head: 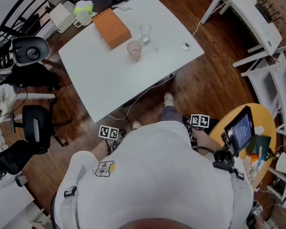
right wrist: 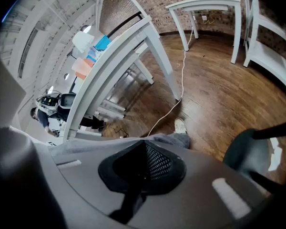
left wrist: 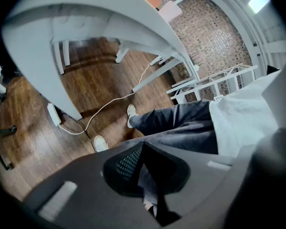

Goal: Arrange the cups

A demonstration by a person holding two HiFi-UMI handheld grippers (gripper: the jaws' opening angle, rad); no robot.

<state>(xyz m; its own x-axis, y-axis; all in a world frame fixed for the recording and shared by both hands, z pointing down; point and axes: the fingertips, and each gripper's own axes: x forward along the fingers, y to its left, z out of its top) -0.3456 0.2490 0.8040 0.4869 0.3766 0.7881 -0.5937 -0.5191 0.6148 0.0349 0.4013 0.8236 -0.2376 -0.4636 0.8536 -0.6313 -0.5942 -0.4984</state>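
**Cups untouched, both grippers closed and empty**

Head view: a pink translucent cup (head: 134, 49) and a clear drinking glass (head: 145, 32) stand near each other on the white rectangular table (head: 100, 80). The left gripper (head: 109, 134) and right gripper (head: 199, 123) hang at the person's waist, well apart from both. I judge arranging has not begun; next comes stepping in and opening the jaws.

Left gripper view: jaws together, nothing between, aimed floorward.

Right gripper view: likewise closed and empty.
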